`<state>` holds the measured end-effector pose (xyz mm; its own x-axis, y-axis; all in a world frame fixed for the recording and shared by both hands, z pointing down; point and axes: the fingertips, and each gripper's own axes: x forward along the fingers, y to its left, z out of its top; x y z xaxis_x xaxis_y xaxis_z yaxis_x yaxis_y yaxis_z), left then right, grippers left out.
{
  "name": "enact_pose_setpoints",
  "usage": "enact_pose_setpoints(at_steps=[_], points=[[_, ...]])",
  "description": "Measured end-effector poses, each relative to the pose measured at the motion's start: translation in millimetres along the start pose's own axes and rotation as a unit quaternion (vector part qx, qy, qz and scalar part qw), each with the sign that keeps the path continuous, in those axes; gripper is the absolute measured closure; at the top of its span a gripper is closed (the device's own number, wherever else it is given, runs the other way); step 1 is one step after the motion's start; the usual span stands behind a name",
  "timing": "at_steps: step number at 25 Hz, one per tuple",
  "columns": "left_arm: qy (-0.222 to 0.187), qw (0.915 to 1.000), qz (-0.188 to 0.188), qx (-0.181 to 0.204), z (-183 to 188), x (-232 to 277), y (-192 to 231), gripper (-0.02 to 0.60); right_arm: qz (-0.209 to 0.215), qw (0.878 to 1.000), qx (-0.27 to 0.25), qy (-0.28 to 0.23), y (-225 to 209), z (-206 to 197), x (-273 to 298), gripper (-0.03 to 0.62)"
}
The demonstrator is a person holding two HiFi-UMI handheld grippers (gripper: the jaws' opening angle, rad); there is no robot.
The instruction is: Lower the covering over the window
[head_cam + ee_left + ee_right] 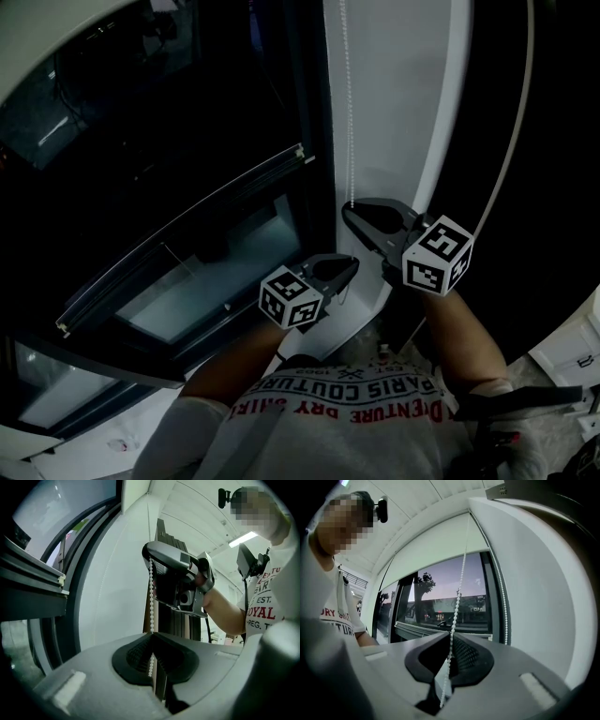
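The bead chain is cut by the top edge, its lower end hidden behind the right gripper. Left of it the window is too dark.

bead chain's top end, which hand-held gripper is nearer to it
Right. The right hand-held gripper is shut on the bead chain higher up; the left hand-held gripper grips it just below.

A white bead chain hangs down the pale wall strip beside the dark window. The right claw meets the chain's lowest visible bead. The left claw sits just below it. The 2 claws point toward the wall above a printed shirt.
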<state>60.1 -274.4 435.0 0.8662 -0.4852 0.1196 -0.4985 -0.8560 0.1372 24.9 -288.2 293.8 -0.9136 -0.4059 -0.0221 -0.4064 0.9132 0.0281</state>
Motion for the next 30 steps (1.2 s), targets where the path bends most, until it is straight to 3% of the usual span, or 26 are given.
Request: enact_pose_setpoints(at_steps=[6, 9, 17, 26, 30], points=[[0.008, 0.9999, 0.001, 0.007, -8, 2, 3, 0.574, -0.003, 1.0, 0.004, -0.002, -1, -6, -2, 0.582], [0.038, 0.9992, 0.003, 0.007, -33, 4, 5, 0.574, -0.008, 1.0, -0.005, 0.03, 1, -32, 0, 0.58], [0.085, 0.9958, 0.018, -0.028, -97, 4, 17, 0.574, -0.014, 0.997, 0.034, 0.066, 6, -98, 1, 0.582], [0.189, 0.9794, 0.032, -0.062, -193, -9, 21, 0.574, -0.009, 0.985, 0.059, 0.162, 24, -196, 2, 0.585], [0.194, 0.9763, 0.029, -0.092, -213, -13, 18, 0.572, -0.005, 0.982, 0.077, 0.174, 30, -216, 2, 0.585]])
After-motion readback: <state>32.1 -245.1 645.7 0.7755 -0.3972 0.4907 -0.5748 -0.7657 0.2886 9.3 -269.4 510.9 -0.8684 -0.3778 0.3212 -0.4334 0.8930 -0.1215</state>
